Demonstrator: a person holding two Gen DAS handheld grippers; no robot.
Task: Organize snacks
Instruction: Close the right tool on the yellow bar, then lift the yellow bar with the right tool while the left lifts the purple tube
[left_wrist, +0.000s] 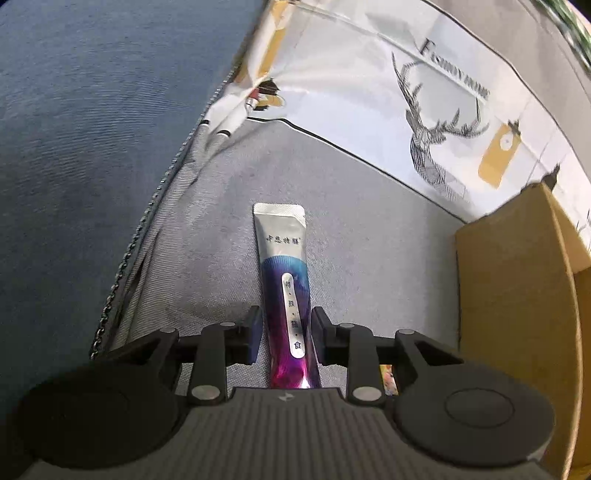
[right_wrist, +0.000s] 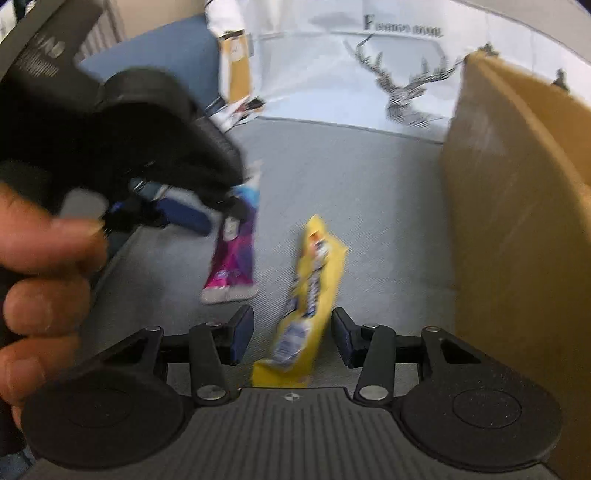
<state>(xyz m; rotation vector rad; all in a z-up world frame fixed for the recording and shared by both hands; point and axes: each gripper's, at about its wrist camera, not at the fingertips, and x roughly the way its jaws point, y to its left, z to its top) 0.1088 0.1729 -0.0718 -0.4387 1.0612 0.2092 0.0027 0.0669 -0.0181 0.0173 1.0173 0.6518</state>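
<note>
Purple-and-silver snack sachet flat on grey fabric surface, lower end hidden under left gripper; pads either side, slightly parted, not pressing. Yellow snack packet lying between spread pads of right gripper, gaps visible both sides, near end cut off by gripper body. Right-wrist view blurred, packet print unreadable. Cardboard box at right, cropped by frame. Deer-print white fabric behind. Hand partly visible at left edge.
</note>
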